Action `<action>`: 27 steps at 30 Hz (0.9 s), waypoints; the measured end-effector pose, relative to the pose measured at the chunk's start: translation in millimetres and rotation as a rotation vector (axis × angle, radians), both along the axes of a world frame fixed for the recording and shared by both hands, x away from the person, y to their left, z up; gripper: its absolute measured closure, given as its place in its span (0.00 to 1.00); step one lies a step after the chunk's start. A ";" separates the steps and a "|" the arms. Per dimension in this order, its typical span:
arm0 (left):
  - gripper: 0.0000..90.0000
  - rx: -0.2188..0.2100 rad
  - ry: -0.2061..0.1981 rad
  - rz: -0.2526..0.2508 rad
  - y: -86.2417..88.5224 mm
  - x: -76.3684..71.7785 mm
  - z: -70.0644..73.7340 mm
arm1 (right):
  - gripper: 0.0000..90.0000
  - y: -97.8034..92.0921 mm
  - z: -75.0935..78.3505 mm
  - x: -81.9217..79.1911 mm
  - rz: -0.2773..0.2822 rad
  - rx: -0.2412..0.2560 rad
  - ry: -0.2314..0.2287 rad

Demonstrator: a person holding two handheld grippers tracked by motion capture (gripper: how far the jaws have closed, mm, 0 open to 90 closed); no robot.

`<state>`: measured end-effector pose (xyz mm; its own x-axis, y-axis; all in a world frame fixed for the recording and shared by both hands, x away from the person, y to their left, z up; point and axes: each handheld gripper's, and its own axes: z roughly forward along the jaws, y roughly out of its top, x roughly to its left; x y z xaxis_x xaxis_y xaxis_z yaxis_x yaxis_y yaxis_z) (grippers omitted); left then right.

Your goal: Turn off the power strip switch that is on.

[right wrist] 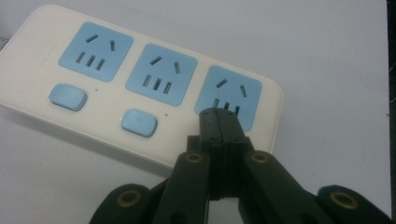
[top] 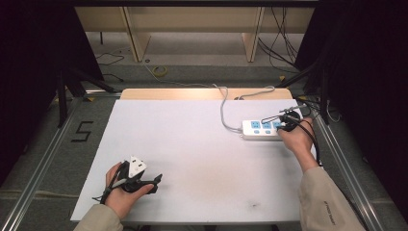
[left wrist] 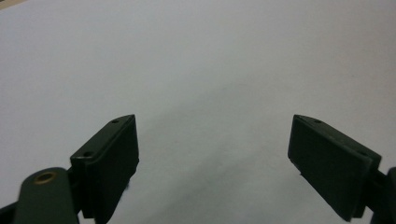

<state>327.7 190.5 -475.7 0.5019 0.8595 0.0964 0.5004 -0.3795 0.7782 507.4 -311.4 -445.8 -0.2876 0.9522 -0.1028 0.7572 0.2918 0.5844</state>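
At the far right of the white table (top: 192,144) lies a cream power strip (top: 262,129) with three blue socket faces in a row, its grey cord (top: 223,108) running off the back edge of the table toward the floor beyond. The right tongs (top: 285,126) are at the strip's right end, held by the person's right hand (top: 298,139), whose beige sleeve (top: 327,202) comes in from the bottom right. In the right gripper view the right tongs (right wrist: 218,114) are clenched, the two black jaws pressed flat together with nothing between them, and their tips rest at the lower edge of the rightmost blue socket (right wrist: 229,95), about where that socket's switch would sit. The two other sockets each have a blue switch (right wrist: 138,122) below them. The left tongs (top: 153,182) sit well apart from the strip, near the front left corner of the table, held low by the left hand (top: 122,192). In the left gripper view the left tongs (left wrist: 215,144) are released, jaws spread wide over bare white table surface (left wrist: 196,70), gripping nothing.
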 end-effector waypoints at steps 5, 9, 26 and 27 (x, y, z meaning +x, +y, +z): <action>0.18 -0.001 0.000 0.001 -0.2 -0.2 0.0 | 1.00 -0.2 0.0 -0.1 0.001 0.001 -0.001; 0.18 0.002 0.001 -0.001 -0.3 -0.2 -0.1 | 1.00 -0.6 -0.2 -0.4 0.001 0.004 -0.002; 0.18 0.001 0.002 0.000 -0.3 -0.3 -0.4 | 1.00 -0.3 -1.2 -2.3 0.001 0.000 -0.020; 0.18 0.003 0.002 0.001 -0.2 -0.3 -0.2 | 1.00 -0.6 -1.2 -2.5 0.002 0.002 -0.020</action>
<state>327.4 190.2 -475.9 0.5016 0.8596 0.0977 0.5024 -0.3814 0.7759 504.9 -312.0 -446.9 -0.2871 0.9519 -0.1067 0.7450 0.2919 0.5998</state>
